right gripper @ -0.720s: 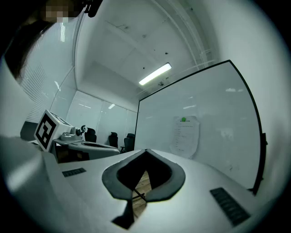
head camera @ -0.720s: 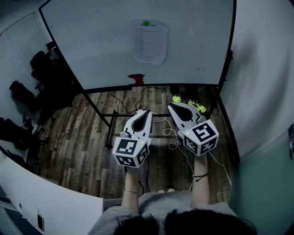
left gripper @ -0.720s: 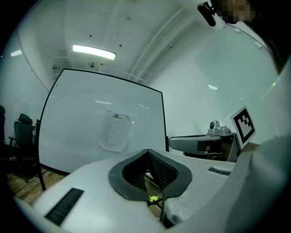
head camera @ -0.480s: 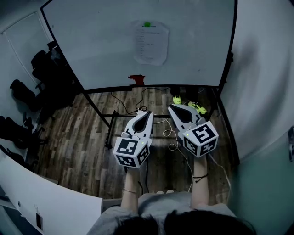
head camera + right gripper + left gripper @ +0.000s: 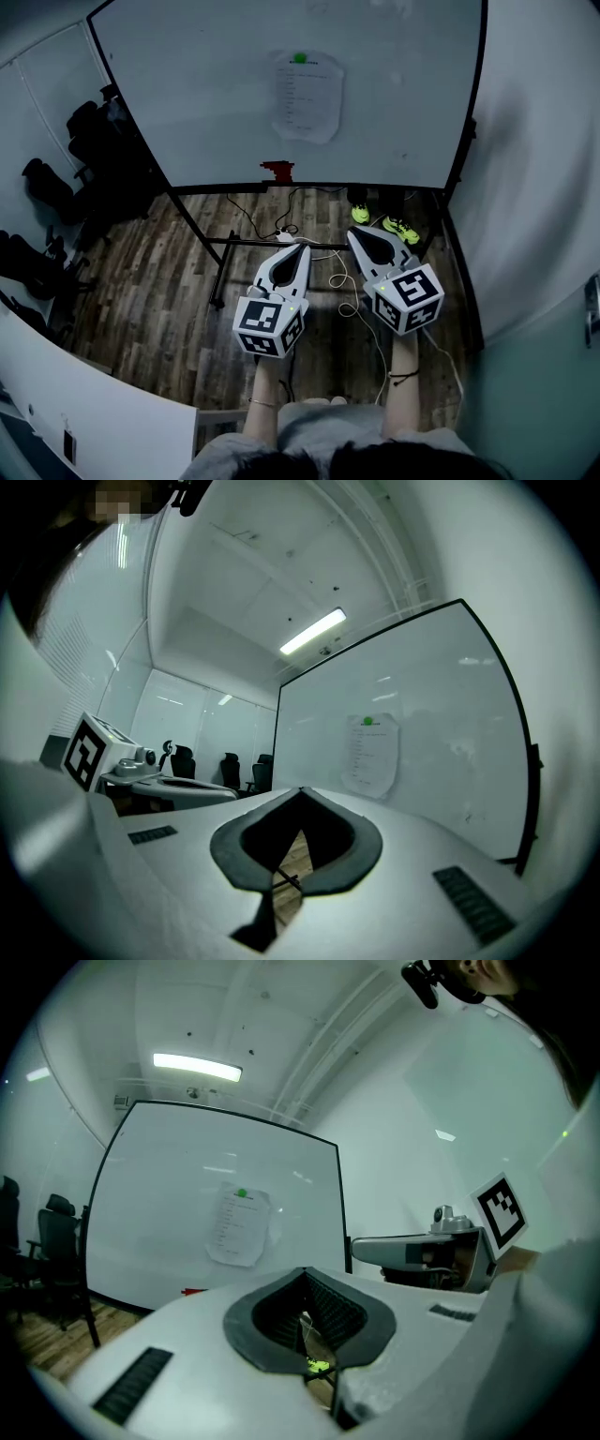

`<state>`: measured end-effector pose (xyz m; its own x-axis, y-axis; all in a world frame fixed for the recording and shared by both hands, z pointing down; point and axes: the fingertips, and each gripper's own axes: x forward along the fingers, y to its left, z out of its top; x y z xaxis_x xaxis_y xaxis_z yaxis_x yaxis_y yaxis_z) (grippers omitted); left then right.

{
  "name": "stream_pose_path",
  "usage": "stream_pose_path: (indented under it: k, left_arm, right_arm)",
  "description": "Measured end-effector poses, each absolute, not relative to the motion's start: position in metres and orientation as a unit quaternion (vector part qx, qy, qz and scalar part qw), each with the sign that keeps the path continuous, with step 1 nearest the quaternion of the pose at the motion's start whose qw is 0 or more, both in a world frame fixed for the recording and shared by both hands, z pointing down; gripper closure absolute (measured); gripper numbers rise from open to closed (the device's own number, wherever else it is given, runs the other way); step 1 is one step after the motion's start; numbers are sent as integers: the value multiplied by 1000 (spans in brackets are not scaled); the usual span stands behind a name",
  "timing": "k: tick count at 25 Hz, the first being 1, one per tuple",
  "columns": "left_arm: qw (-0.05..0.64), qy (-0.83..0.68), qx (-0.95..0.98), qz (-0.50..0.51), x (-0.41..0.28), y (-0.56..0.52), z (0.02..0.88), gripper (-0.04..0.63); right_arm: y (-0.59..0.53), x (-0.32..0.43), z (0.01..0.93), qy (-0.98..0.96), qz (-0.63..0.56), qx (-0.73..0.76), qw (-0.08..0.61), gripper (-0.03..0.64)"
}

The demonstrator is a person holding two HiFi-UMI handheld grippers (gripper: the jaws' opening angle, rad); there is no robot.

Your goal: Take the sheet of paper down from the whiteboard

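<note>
Left gripper (image 5: 297,247), right gripper (image 5: 358,234): jaws pressed together, nothing between them, held level side by side. Sheet of paper (image 5: 308,96) at 12 o'clock, well apart, fixed to the whiteboard (image 5: 187,103) by a green magnet (image 5: 299,58) at its top edge. Judged step: approach. Next move calls for closing in, spreading the jaws and freeing the magnet or an edge. Sheet's print illegible; small red item (image 5: 277,170) at the board's foot unidentifiable.

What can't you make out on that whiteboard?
Print on the sheet of paper: too small and blurred in every view.
Green dot at its top: too small to tell magnet from sticker.
Red thing on the whiteboard's lower edge: too small, head view.
Whiteboard's top: cut off by the head view's edge.
</note>
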<state>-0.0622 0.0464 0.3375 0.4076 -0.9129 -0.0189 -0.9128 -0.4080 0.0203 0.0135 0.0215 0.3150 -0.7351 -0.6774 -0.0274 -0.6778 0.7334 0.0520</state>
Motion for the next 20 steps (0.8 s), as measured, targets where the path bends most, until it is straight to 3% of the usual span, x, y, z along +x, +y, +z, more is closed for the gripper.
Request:
stream_pose_path:
  k: [20]
  left_arm:
    - [18,-606,795,1,-98,3,354,592]
  right_arm:
    - [-28,-11,332,949,7,-316,18,617]
